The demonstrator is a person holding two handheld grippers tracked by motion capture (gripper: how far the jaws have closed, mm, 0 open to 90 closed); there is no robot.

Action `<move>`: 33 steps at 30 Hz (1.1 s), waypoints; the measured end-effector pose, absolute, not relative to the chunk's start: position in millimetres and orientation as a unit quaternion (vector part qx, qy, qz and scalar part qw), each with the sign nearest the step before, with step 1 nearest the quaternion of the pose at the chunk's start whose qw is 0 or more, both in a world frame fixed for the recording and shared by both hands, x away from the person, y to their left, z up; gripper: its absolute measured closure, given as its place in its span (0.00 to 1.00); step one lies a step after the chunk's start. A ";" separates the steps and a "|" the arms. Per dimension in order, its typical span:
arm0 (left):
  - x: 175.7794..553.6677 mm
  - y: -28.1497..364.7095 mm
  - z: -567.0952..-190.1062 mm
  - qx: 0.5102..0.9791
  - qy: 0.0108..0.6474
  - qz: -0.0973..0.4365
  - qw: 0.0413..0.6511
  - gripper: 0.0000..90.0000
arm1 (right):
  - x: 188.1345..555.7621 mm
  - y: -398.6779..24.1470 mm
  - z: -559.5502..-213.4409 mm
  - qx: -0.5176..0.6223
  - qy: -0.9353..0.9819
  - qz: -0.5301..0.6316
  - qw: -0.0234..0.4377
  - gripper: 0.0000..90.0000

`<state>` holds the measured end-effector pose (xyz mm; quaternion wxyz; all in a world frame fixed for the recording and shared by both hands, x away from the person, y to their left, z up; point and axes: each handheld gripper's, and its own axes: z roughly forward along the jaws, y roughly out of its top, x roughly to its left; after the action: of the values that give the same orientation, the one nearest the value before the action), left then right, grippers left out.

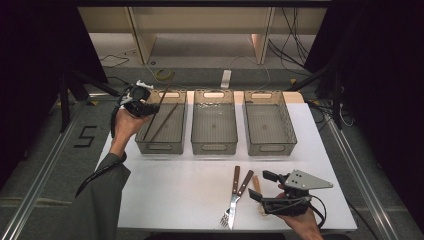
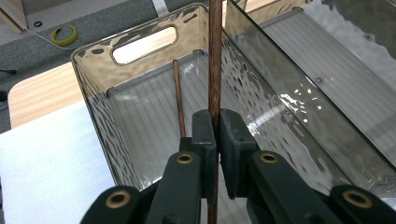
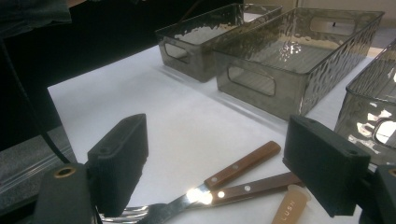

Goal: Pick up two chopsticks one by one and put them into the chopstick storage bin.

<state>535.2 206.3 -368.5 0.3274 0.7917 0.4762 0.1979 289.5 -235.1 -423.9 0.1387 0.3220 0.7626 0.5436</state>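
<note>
Light falls from overhead onto the white table (image 1: 175,190), which glows bright in the high view while both sides sink into near black. The high view is soft and low in detail. In the right gripper view a hot glare spot sits on the knife (image 3: 205,193) blade, and the near jaws are blurred. Wavy highlights ripple across the clear bins (image 2: 261,84) in the left gripper view.
</note>
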 end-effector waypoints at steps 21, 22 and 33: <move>534.2 206.6 -387.9 0.785 0.500 0.186 0.317 0.93 | 289.1 -235.0 -423.8 0.322 0.761 0.545 0.139 0.25; 533.9 207.3 -388.0 0.781 0.505 0.185 0.317 0.92 | 288.9 -235.0 -423.7 0.322 0.762 0.545 0.139 0.25; 508.4 209.2 -378.0 0.752 0.533 0.168 0.348 0.55 | 289.0 -236.1 -423.6 0.326 0.760 0.544 0.139 0.25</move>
<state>508.4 209.2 -378.0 0.3482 0.7523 0.5333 0.1685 289.0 -236.1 -423.6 0.1386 0.3260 0.7604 0.5443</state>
